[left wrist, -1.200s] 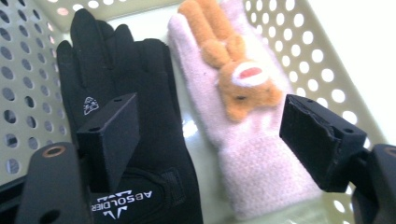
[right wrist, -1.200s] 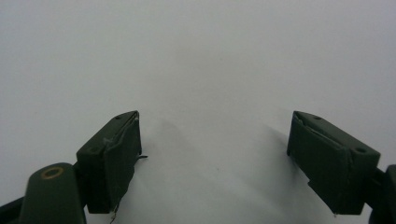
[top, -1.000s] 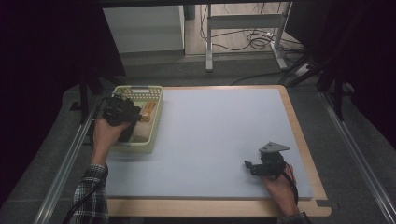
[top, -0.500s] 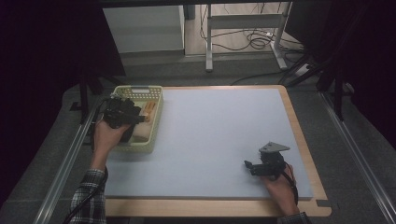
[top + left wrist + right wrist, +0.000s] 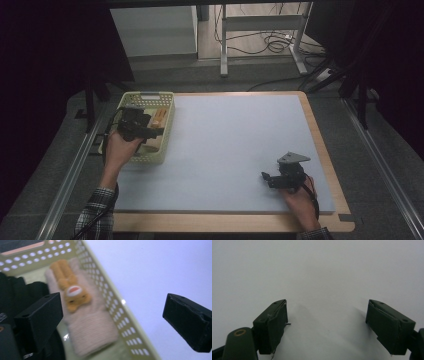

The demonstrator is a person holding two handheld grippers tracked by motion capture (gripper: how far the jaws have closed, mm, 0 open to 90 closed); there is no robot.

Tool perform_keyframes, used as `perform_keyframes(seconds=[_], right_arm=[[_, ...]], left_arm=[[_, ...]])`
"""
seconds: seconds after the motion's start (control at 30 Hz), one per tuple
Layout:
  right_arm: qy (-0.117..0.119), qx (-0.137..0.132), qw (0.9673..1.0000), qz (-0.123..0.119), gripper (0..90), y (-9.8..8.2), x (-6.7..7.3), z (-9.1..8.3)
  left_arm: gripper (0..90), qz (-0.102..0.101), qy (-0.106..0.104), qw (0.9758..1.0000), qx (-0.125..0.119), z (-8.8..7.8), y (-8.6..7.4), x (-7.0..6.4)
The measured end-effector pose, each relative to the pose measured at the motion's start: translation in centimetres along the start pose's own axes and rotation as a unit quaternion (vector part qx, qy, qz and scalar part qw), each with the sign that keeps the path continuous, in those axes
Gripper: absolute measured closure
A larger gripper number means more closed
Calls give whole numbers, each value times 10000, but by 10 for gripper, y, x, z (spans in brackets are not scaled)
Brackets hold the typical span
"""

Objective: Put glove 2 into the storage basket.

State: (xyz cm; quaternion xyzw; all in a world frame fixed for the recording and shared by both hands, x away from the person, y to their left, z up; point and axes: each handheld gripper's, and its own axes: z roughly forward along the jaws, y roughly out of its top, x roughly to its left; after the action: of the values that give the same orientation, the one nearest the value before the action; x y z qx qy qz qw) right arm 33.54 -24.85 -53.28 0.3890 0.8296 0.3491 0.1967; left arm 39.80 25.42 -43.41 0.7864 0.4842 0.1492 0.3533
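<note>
No text, label, brand, number or sign can be read anywhere in these views.

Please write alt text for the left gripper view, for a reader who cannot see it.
A pink knitted glove with an orange animal figure lies in a pale green basket, beside dark fabric. The left gripper is above it, jaws wide open with nothing held, on a pale blue table.
</note>
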Motion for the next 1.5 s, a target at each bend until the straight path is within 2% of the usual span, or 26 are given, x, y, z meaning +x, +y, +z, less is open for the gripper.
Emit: perform_keyframes(seconds=[0.17,0.3,0.5,0.83,1.03,1.27,1.5], right_arm=[[-1,1,10000,0,174,0,0,0],[0,-1,10000,-1,174,0,0,0],[-1,11,10000,-7,174,0,0,0],[-1,11,10000,-4,174,0,0,0],[3,14,10000,-5,174,0,0,0],[-2,8,10000,3,174,0,0,0],[-4,14,10000,0,174,0,0,0]], left_arm=[[28,199,-131,9997,-49,3,-1,-16],[27,284,-250,9992,-104,6,-2,-28],[26,465,-426,9978,-199,10,-3,-48],[24,801,-796,9932,-271,18,-13,-87],[24,975,-982,9899,-313,24,-22,-105],[24,1149,-1105,9866,-344,29,-32,-121],[19,1374,-1087,9842,-267,39,-47,-133]])
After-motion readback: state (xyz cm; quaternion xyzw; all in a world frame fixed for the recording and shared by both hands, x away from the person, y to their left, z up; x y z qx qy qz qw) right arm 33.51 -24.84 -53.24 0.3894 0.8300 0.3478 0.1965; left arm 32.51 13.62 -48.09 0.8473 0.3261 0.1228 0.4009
